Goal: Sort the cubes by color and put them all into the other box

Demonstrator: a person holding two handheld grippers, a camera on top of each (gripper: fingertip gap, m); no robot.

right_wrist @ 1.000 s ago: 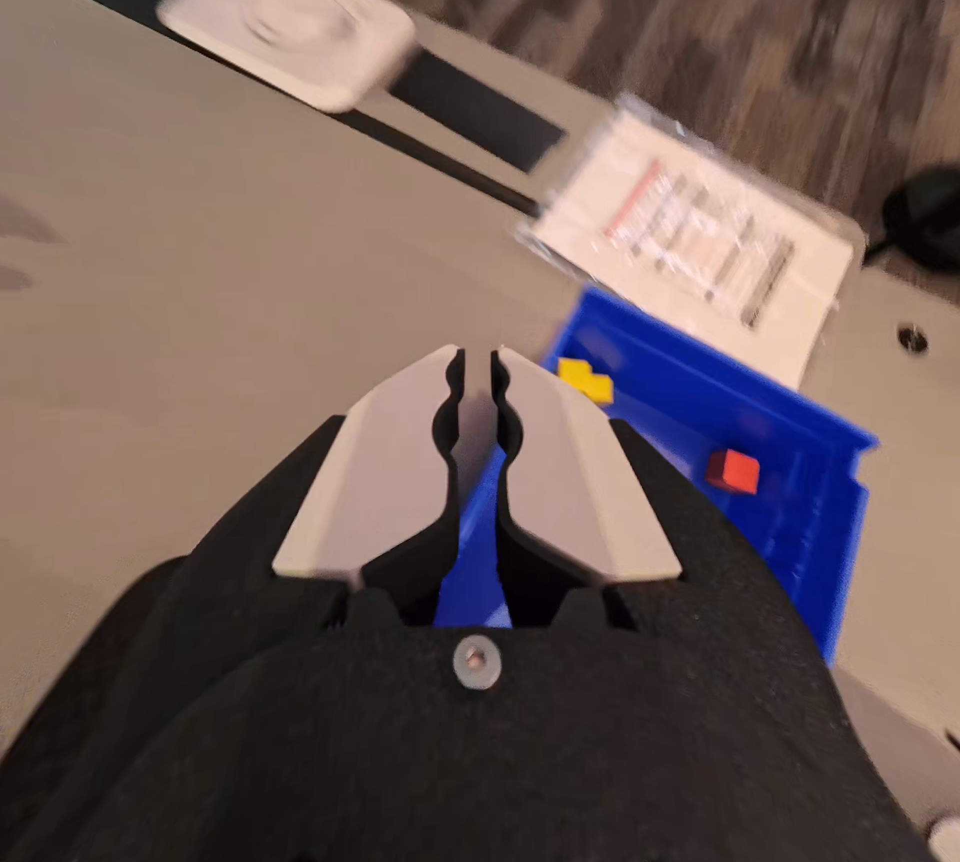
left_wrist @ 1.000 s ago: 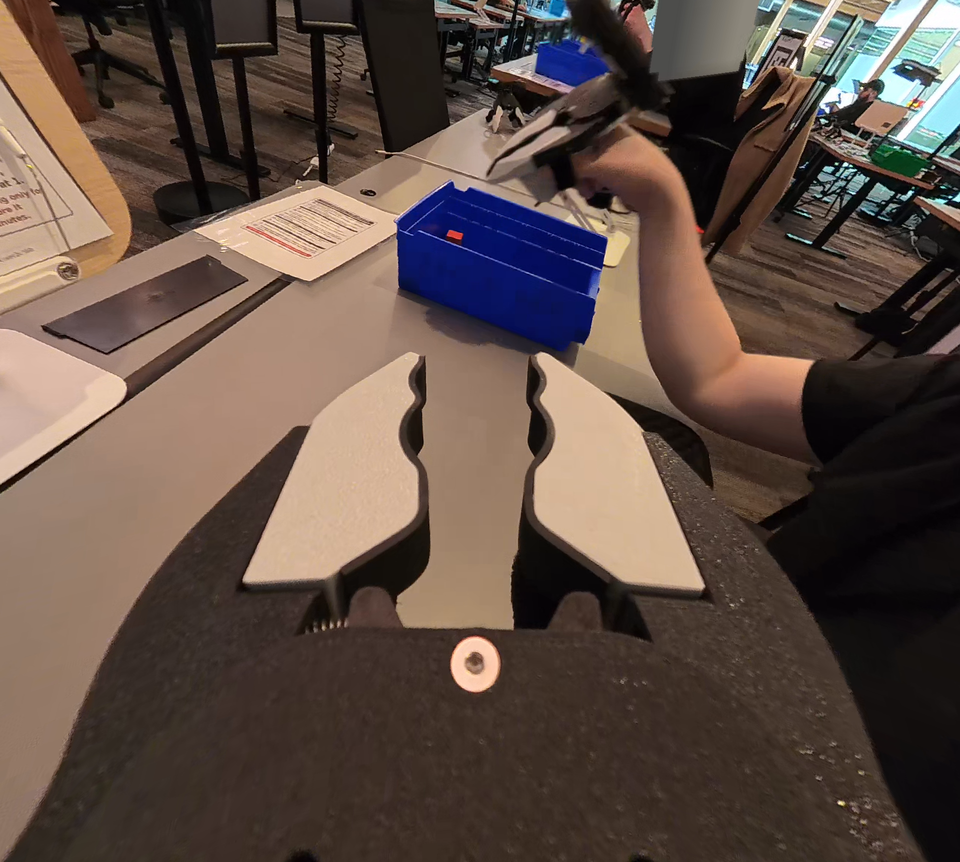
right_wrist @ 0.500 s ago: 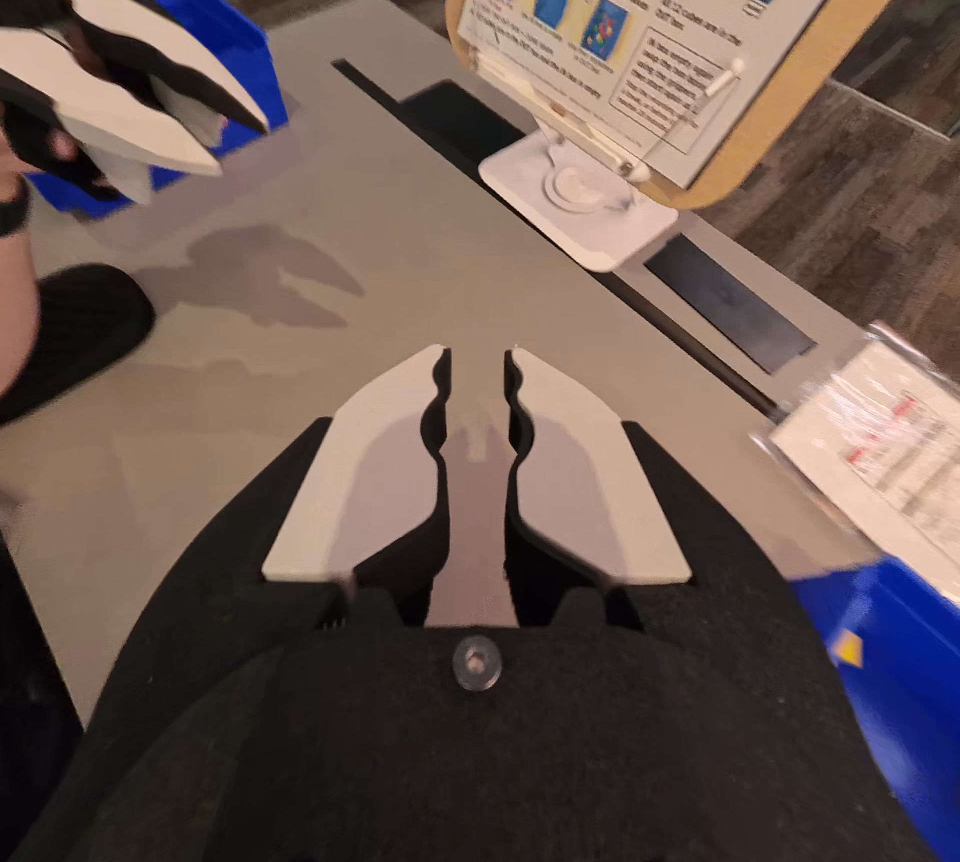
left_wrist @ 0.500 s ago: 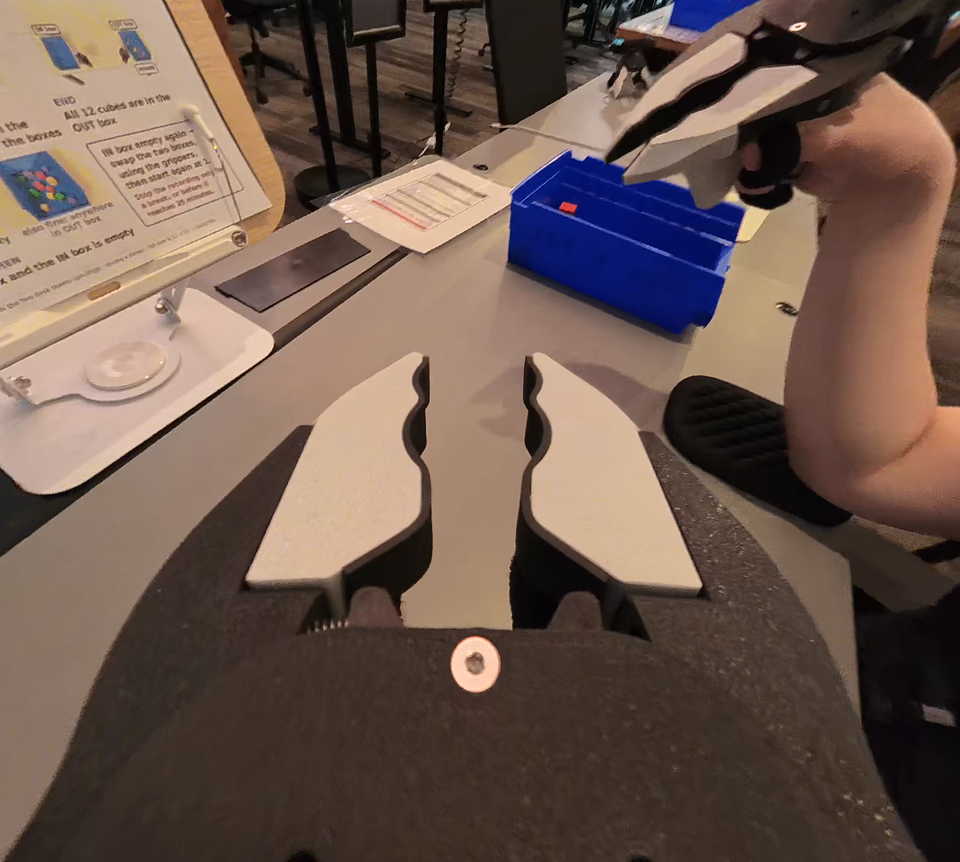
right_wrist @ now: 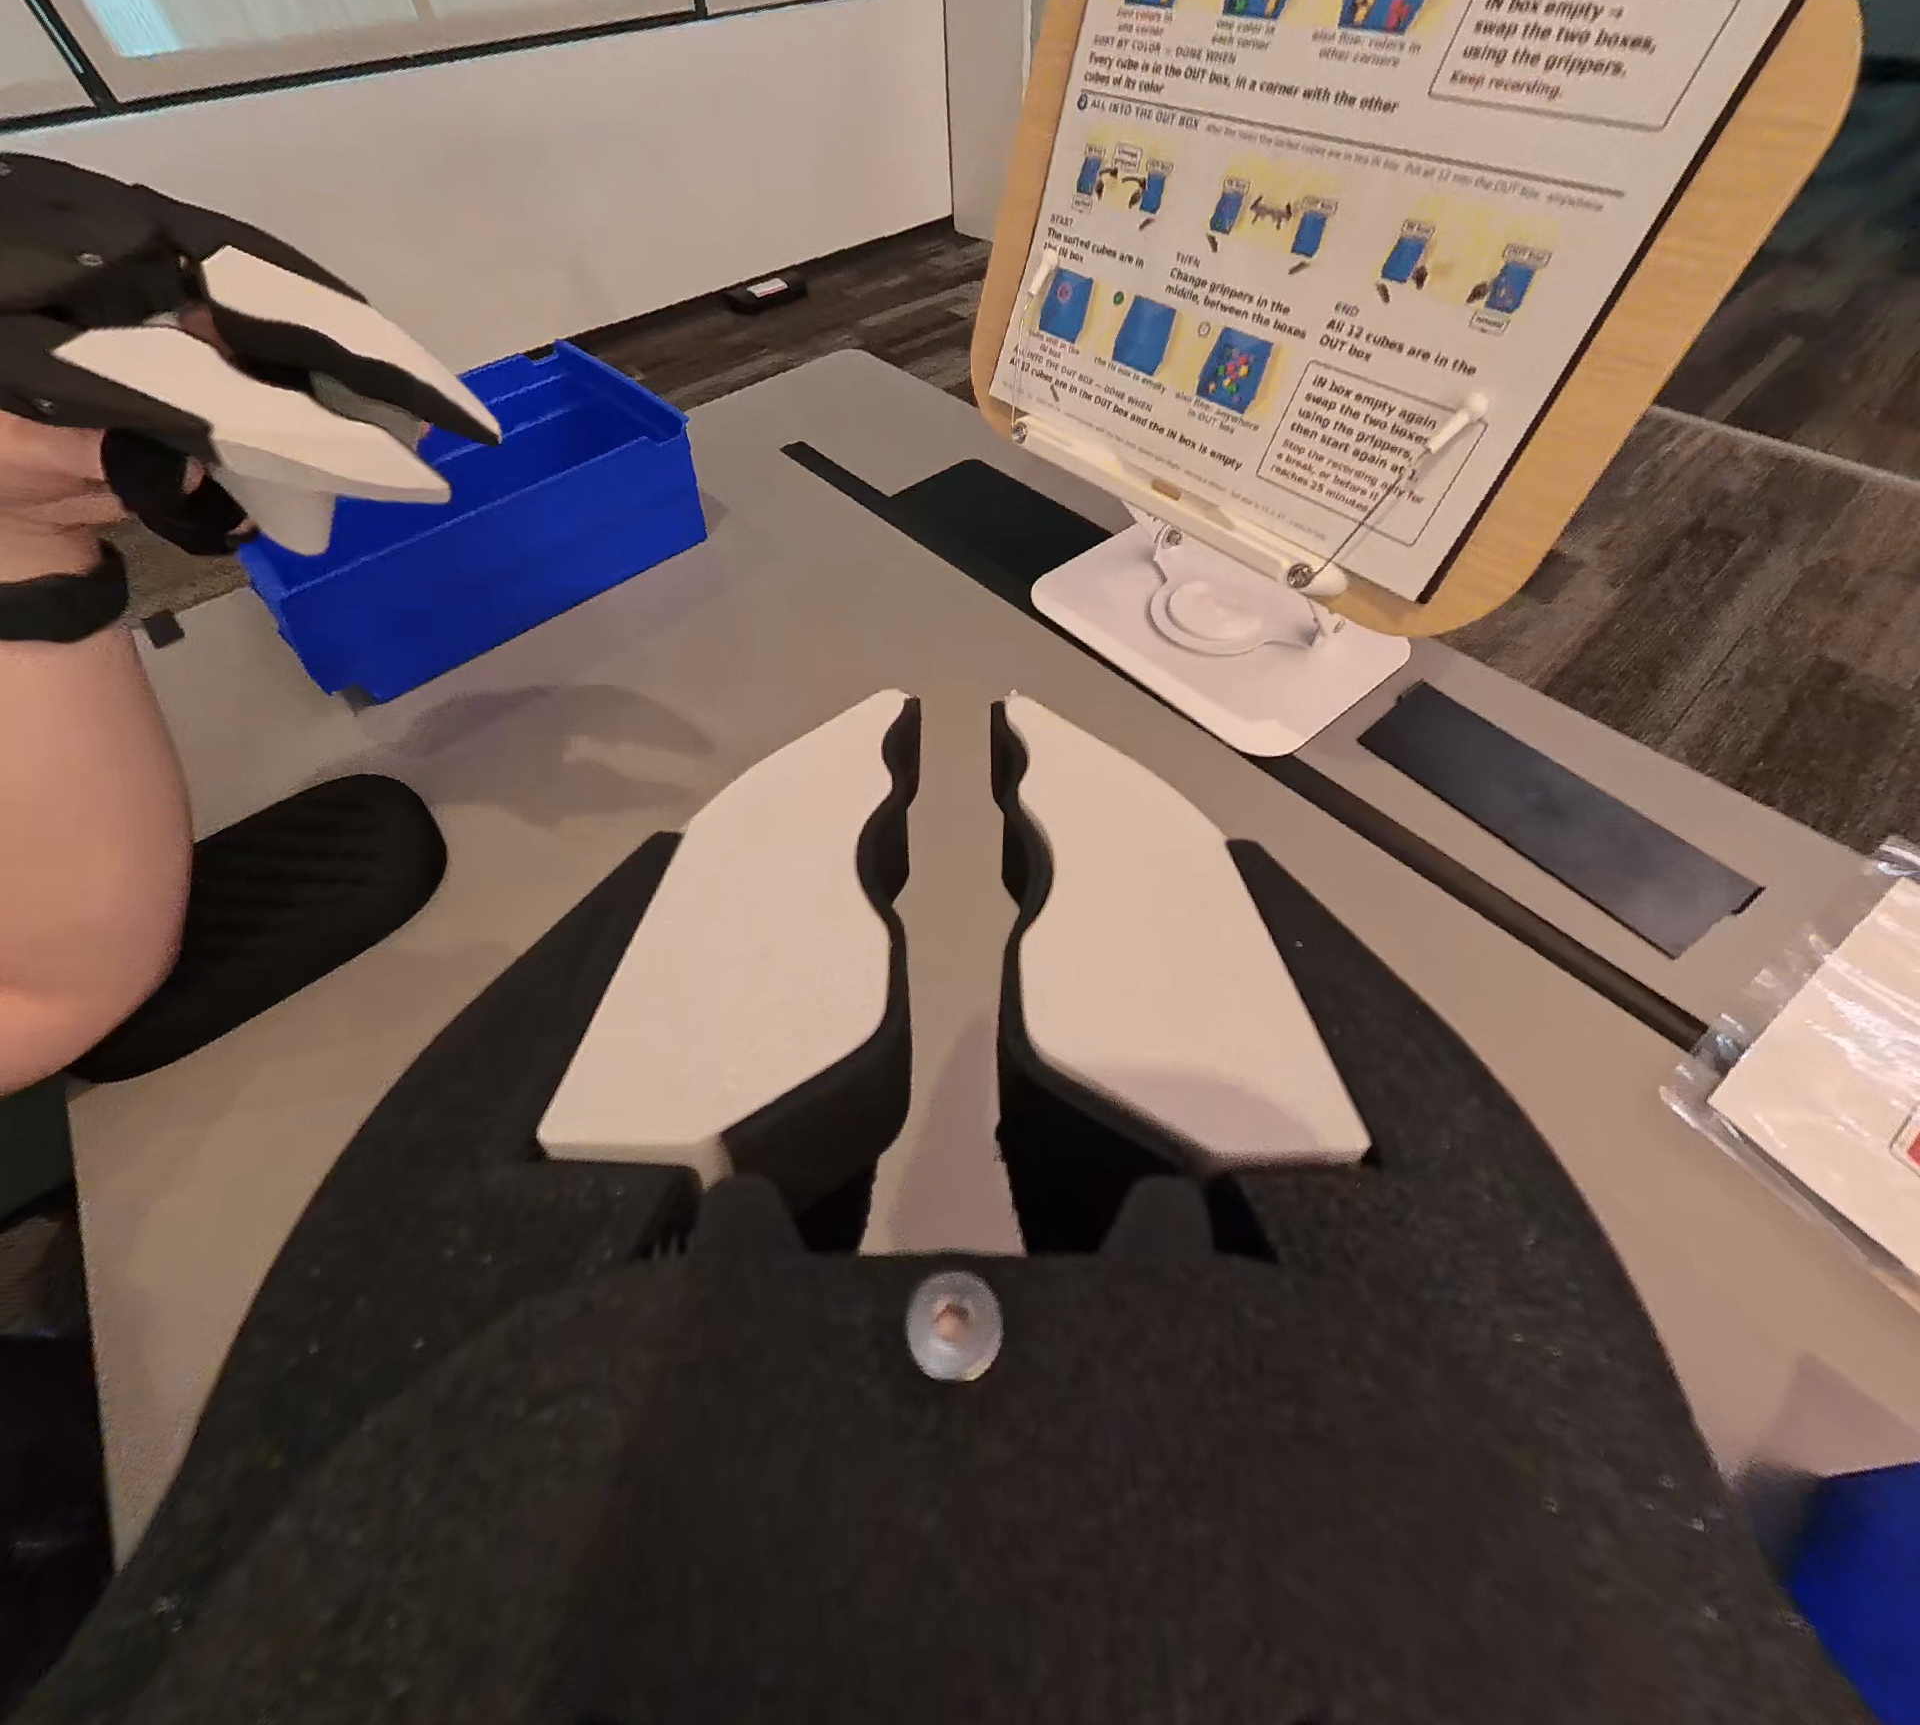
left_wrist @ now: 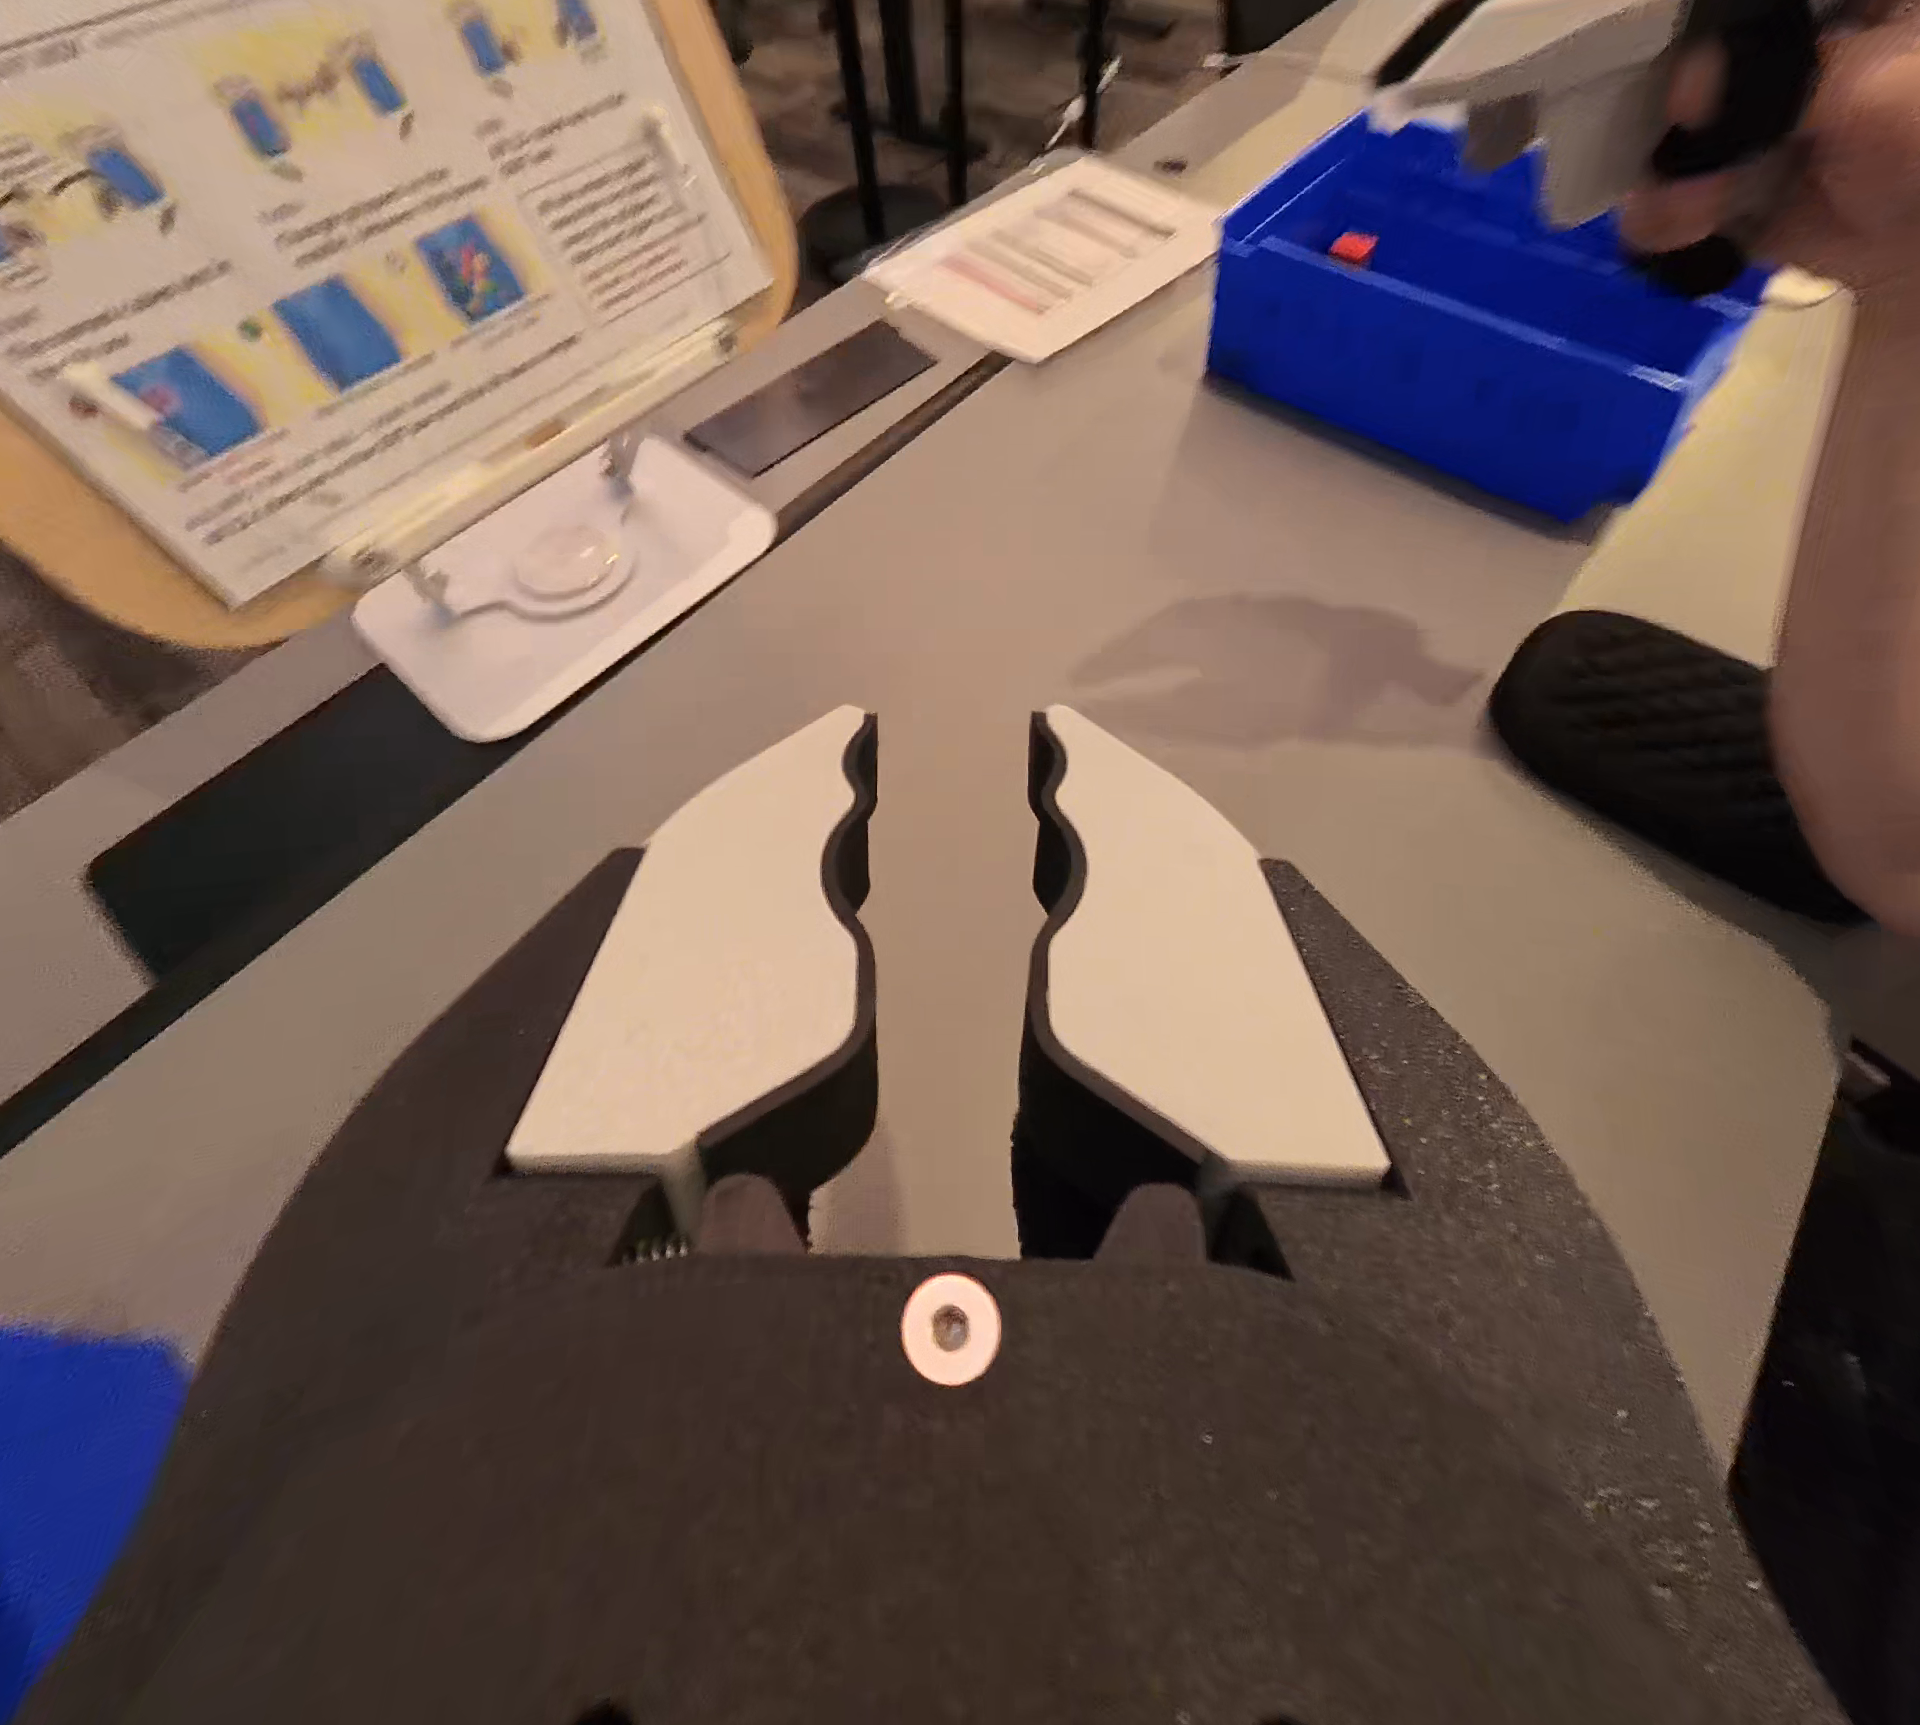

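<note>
Both grippers hang over the bare middle of the grey table, and neither grasps anything. The left gripper has its fingers released with a plain gap of tabletop between them; the right gripper has a narrower gap, also empty.

From the left wrist view, a black padded rest lies near on the right, beside the person's forearm. Farther off sits a blue box with one red cube inside, and the other gripper is raised above its far end, blurred. A plastic-sleeved sheet lies just beside that box, its printing too smeared to make out.

The right wrist view shows what that one misses: a second blue box on the left side of the table, its visible inside bare, with the left gripper held just above its near corner. A slip of blue at the lower right edge is all it catches of the first box.

Between the boxes at the table's far edge stands an instruction board on a white base, with small pictures and printed text; a dark strip is set into the table beside it
</note>
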